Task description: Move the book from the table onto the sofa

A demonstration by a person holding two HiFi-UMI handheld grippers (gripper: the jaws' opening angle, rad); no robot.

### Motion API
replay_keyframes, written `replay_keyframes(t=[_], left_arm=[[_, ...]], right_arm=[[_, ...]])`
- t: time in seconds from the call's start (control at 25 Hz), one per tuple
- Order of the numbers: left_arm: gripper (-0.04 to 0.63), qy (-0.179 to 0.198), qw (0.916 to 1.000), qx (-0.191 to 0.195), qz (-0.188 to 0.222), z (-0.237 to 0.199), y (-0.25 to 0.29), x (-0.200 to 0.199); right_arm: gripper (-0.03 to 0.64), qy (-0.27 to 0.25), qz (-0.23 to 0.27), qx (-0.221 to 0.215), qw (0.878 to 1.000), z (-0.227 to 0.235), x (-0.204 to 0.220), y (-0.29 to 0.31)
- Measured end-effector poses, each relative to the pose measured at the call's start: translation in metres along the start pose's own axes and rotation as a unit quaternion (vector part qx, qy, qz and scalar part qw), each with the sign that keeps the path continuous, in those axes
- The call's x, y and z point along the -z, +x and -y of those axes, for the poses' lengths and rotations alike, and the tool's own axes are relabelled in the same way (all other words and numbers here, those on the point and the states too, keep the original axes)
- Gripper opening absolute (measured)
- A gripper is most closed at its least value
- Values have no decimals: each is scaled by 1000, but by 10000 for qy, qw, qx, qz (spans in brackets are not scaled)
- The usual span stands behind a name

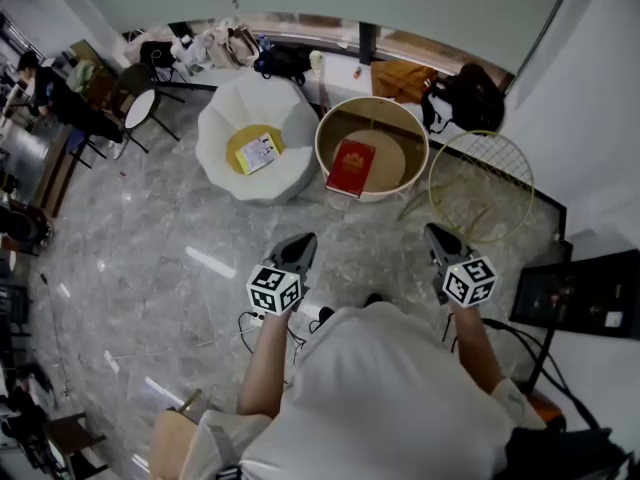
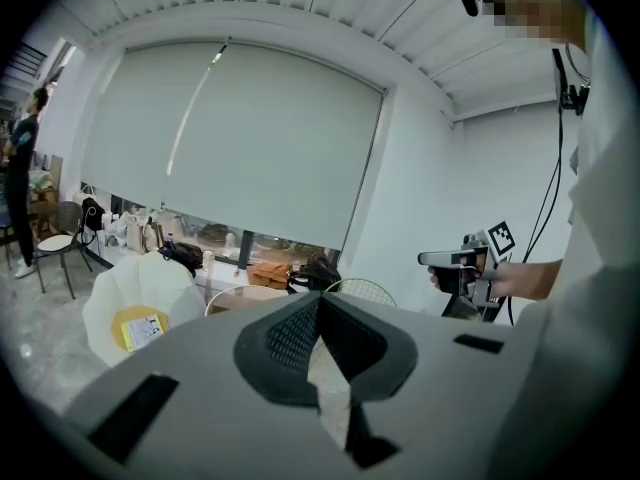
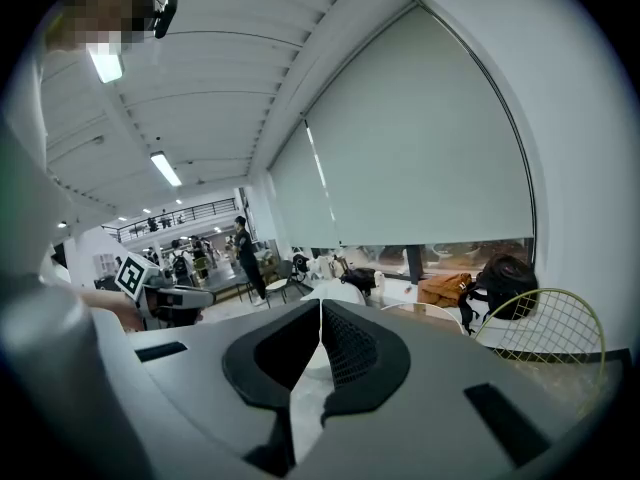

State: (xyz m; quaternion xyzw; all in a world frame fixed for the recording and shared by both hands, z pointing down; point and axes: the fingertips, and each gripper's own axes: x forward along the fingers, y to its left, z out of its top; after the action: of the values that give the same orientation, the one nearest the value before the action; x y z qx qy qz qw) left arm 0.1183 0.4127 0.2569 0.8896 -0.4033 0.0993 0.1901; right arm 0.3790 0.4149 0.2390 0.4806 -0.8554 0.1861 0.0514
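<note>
Both tongs are pressed together with nothing in them: the left gripper point(image 1: 299, 246) and the right gripper point(image 1: 438, 236) are held side by side, well apart, over bare grey floor point(image 1: 150, 268). The red book point(image 1: 351, 167) lies flat on the near left part of the round table point(image 1: 420, 143), its near edge at the raised rim. The white sofa point(image 1: 215, 133) stands just left of the table, their edges almost meeting, with a yellow cushion point(image 1: 240, 146) in its seat. A wire frame point(image 1: 520, 178) crowds the table's right side. Open floor stretches near and left.
</note>
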Motion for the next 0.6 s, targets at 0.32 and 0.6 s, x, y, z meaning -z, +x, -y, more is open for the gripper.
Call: replay_keyframes(t=[0.32,0.6], left_arm=[[2,-107,9998,-144,-13,14,12,5],[2,-229,9992,-331,8,25,21,13]], right_arm=[[37,3,-150,-174,9997,16,6,-10],[37,49,-245,-298,9992,38,17,-16]])
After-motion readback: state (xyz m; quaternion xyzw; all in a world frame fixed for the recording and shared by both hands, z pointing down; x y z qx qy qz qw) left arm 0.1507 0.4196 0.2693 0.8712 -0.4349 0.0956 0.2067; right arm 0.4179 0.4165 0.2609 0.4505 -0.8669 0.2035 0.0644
